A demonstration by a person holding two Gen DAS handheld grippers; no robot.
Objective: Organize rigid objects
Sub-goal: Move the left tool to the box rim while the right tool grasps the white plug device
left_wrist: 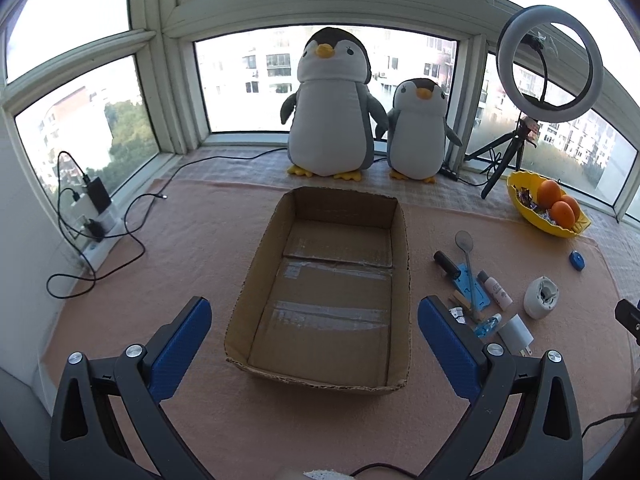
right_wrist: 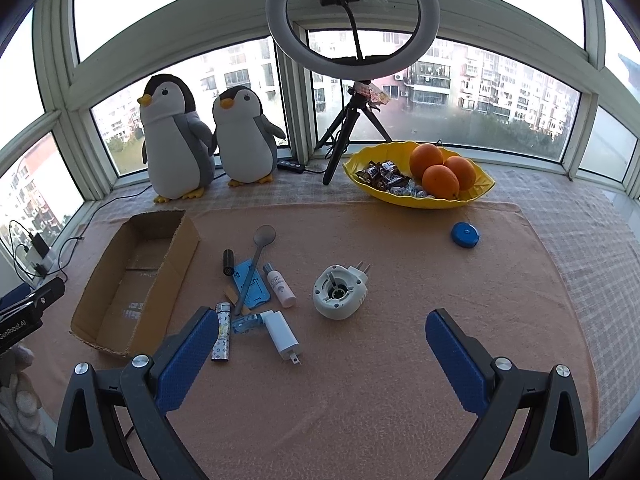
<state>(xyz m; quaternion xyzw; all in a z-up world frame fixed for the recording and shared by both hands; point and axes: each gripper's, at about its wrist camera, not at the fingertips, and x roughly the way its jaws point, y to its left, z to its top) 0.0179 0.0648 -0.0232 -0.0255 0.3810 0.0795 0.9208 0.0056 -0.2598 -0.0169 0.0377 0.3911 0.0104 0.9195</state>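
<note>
A peach-coloured cloth (right_wrist: pixel 360 360) covers the tabletop in front of the bay window. The large plush penguin (left_wrist: pixel 332 108) and the smaller plush penguin (left_wrist: pixel 418 132) stand side by side at the back, near the glass. To their right is a ring light (right_wrist: pixel 352 20) on a small black tripod (right_wrist: pixel 344 136).

The open cardboard box (left_wrist: pixel 332 280) lies on the cloth with nothing in it. The left gripper (left_wrist: pixel 314 344) hangs just before the near edge of the box, its blue fingers (left_wrist: pixel 180 352) spread wide and holding nothing. The yellow bowl (right_wrist: pixel 420 196) at the back right holds three oranges (right_wrist: pixel 440 180) and some wrapped sweets (right_wrist: pixel 380 174).

The right gripper (right_wrist: pixel 320 344) is also wide apart and empty, over the cloth near the loose things. These lie in a group just to the right of the box. A white round plug-in device (right_wrist: pixel 340 290) stands a little apart from the group. A grey spoon (right_wrist: pixel 256 260) rests across a blue flat card (right_wrist: pixel 254 284). Beside the card lies a small white bottle (right_wrist: pixel 280 290), and a black cylinder (right_wrist: pixel 228 264) is at the card's far left corner. Nearer to the gripper are a white charger (right_wrist: pixel 282 334), a patterned lighter (right_wrist: pixel 222 334), a small clear blue bottle (right_wrist: pixel 246 324) and a wooden clothespin (right_wrist: pixel 234 296). A blue round tape measure (right_wrist: pixel 465 235) lies alone, well apart on the right.
</note>
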